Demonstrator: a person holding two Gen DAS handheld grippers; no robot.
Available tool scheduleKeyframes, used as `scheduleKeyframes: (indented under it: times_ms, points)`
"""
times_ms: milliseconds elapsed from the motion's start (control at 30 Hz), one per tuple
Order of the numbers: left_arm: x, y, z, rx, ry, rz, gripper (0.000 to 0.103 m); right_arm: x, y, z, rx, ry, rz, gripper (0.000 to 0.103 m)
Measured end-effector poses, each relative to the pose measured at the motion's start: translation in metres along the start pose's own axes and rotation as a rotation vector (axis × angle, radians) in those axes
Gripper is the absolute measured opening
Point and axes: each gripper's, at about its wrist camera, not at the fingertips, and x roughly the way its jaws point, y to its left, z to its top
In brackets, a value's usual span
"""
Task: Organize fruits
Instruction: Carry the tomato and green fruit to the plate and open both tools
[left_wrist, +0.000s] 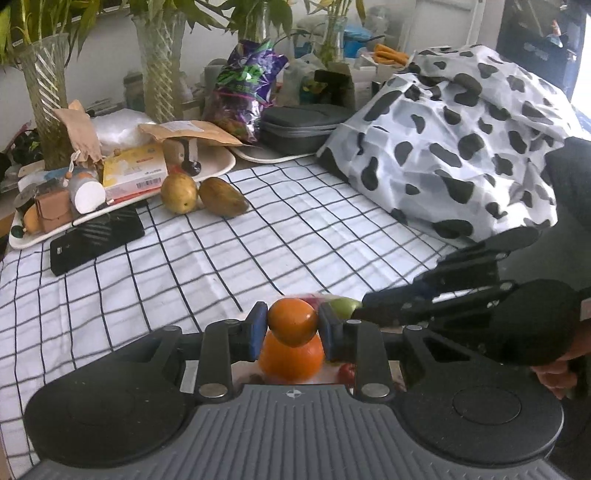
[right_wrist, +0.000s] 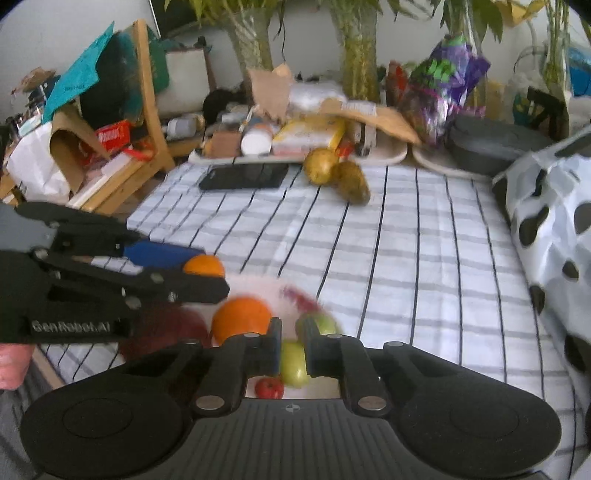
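Observation:
My left gripper (left_wrist: 292, 326) is shut on a small orange (left_wrist: 291, 320) and holds it just above a bigger orange (left_wrist: 291, 360) that lies on a white plate (right_wrist: 255, 286). The held orange also shows in the right wrist view (right_wrist: 204, 266). My right gripper (right_wrist: 293, 345) has its blue pads close on either side of a green apple (right_wrist: 293, 363) over the same plate. Another green fruit (right_wrist: 325, 323), a small red fruit (right_wrist: 269, 387) and a dark red fruit (right_wrist: 166, 330) lie there too. A yellow pear (left_wrist: 178, 192) and a mango (left_wrist: 223, 201) lie on the checked cloth at the back.
A black phone (left_wrist: 96, 240) lies on the cloth at the left. A cluttered white tray (left_wrist: 122, 184), glass vases with plants (left_wrist: 46, 99) and a purple bag (left_wrist: 243, 88) line the back. A cow-spotted cloth bundle (left_wrist: 461, 136) fills the right side.

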Motion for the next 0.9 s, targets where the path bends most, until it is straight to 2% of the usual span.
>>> scheduleKeyframes:
  times_ms: [167,433,633,667,800,833,900]
  points:
    - [-0.007,-0.009,-0.009,0.001,0.006,-0.011,0.029,-0.007,0.007,-0.015,-0.013,0.021,-0.007,0.013]
    - [-0.010,-0.020,-0.020,0.019,0.021,-0.025,0.029,-0.020,0.006,-0.026,0.007,0.007,-0.024,0.016]
    - [-0.006,-0.025,-0.023,0.047,0.036,0.008,0.029,-0.025,0.005,-0.029,0.006,-0.001,-0.047,0.026]
    - [-0.005,-0.024,-0.023,0.044,0.039,0.012,0.030,-0.026,0.004,-0.030,0.007,-0.004,-0.050,0.030]
    - [-0.003,-0.021,-0.023,0.025,0.041,0.035,0.040,-0.028,0.002,-0.029,0.016,-0.016,-0.055,0.040]
    - [-0.003,-0.020,-0.022,0.019,0.038,0.034,0.048,-0.028,0.001,-0.029,0.018,-0.017,-0.056,0.040]
    - [-0.003,-0.019,-0.021,0.010,0.033,0.031,0.056,-0.028,0.001,-0.029,0.020,-0.018,-0.058,0.042]
